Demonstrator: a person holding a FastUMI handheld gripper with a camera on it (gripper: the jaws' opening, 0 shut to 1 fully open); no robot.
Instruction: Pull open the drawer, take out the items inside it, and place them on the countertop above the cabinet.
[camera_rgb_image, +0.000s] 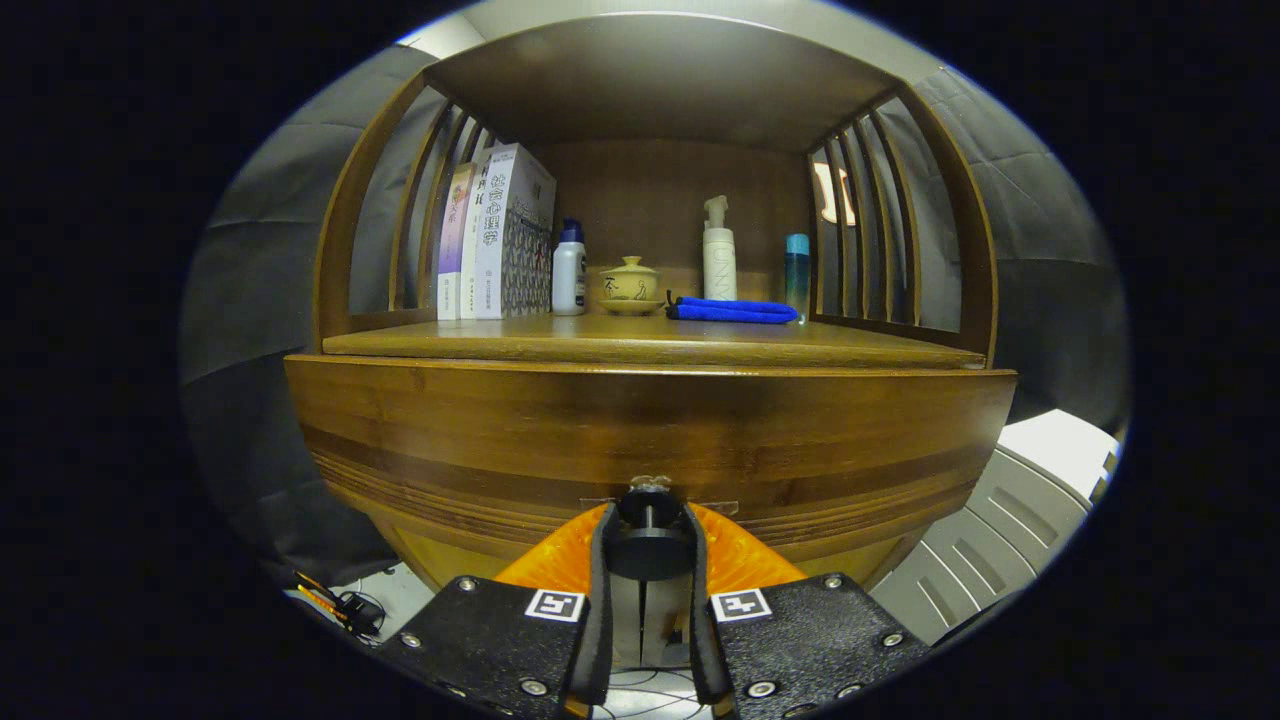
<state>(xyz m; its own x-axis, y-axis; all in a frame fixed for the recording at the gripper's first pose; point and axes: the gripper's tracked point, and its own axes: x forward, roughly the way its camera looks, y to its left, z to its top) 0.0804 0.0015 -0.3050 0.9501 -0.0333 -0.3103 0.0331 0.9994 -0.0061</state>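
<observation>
The gripper (648, 530) has two long, narrow fingers (598, 610) set close together, each running back into a broad black block with a grainy, speckled surface. Silver screw heads sit at the corners of both blocks. Each block carries a small white square tag (555, 605) printed with a black blocky pattern.

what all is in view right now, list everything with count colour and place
cabinet: 1, brown wood, straight ahead
drawer knob: 1, dark, on the cabinet front, between the fingers
books: about 3, white and pink, upright at the shelf's left
small bottle: 1, white with blue cap, beside the books
lidded cup: 1, yellowish, mid shelf on a saucer
pump bottle: 1, white, behind the cloth
folded cloth: 1, blue, right of the cup
teal bottle: 1, shelf's right end
gripper: 1, fingers closed on the drawer knob
</observation>
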